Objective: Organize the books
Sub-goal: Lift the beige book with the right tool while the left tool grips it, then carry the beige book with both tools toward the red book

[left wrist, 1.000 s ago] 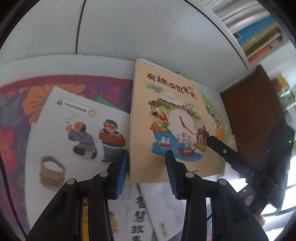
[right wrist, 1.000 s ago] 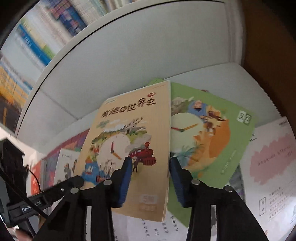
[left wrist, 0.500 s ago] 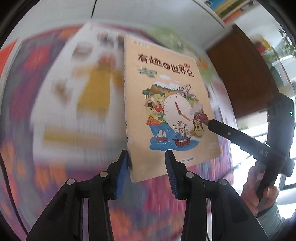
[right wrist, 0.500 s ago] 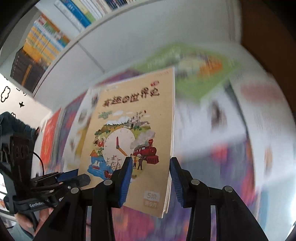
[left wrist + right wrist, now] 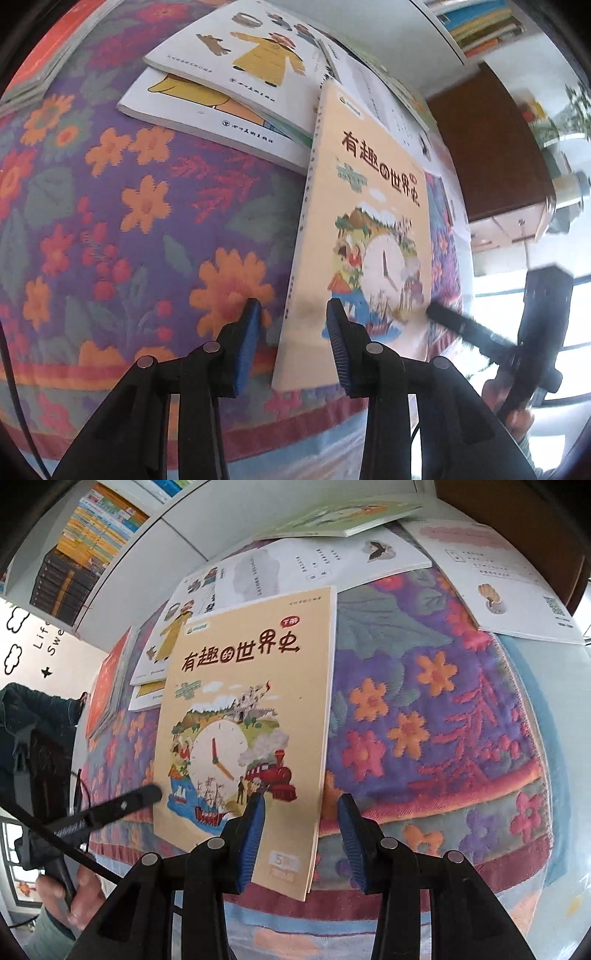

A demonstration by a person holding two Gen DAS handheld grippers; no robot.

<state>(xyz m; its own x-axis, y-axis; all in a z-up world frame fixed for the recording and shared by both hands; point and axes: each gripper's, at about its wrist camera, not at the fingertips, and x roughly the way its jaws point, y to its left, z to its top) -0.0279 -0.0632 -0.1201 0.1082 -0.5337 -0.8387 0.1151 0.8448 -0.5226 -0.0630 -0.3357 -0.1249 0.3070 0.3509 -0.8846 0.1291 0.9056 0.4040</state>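
Observation:
A tan book [image 5: 369,221] with a clock and a train on its cover hangs a little above the flowered cloth [image 5: 129,221]. My left gripper [image 5: 293,336] straddles its spine edge near the lower corner. The jaws are closing, with the edge between the blue pads. My right gripper [image 5: 301,830] straddles the opposite edge of the tan book [image 5: 251,686], one pad on the cover, its jaws closing too. In each view the other gripper's finger [image 5: 147,794] [image 5: 443,314] lies on the cover.
Two white picture books [image 5: 229,66] overlap at the back of the cloth. A green book [image 5: 351,513] and white booklets [image 5: 509,583] lie near the shelf. A red book stack [image 5: 110,679] sits at the left. A brown cabinet [image 5: 498,147] stands at the right.
Both grippers have carried the tan book off the pile by the shelf toward the near side of the cloth. The green book that lay under it stayed behind.

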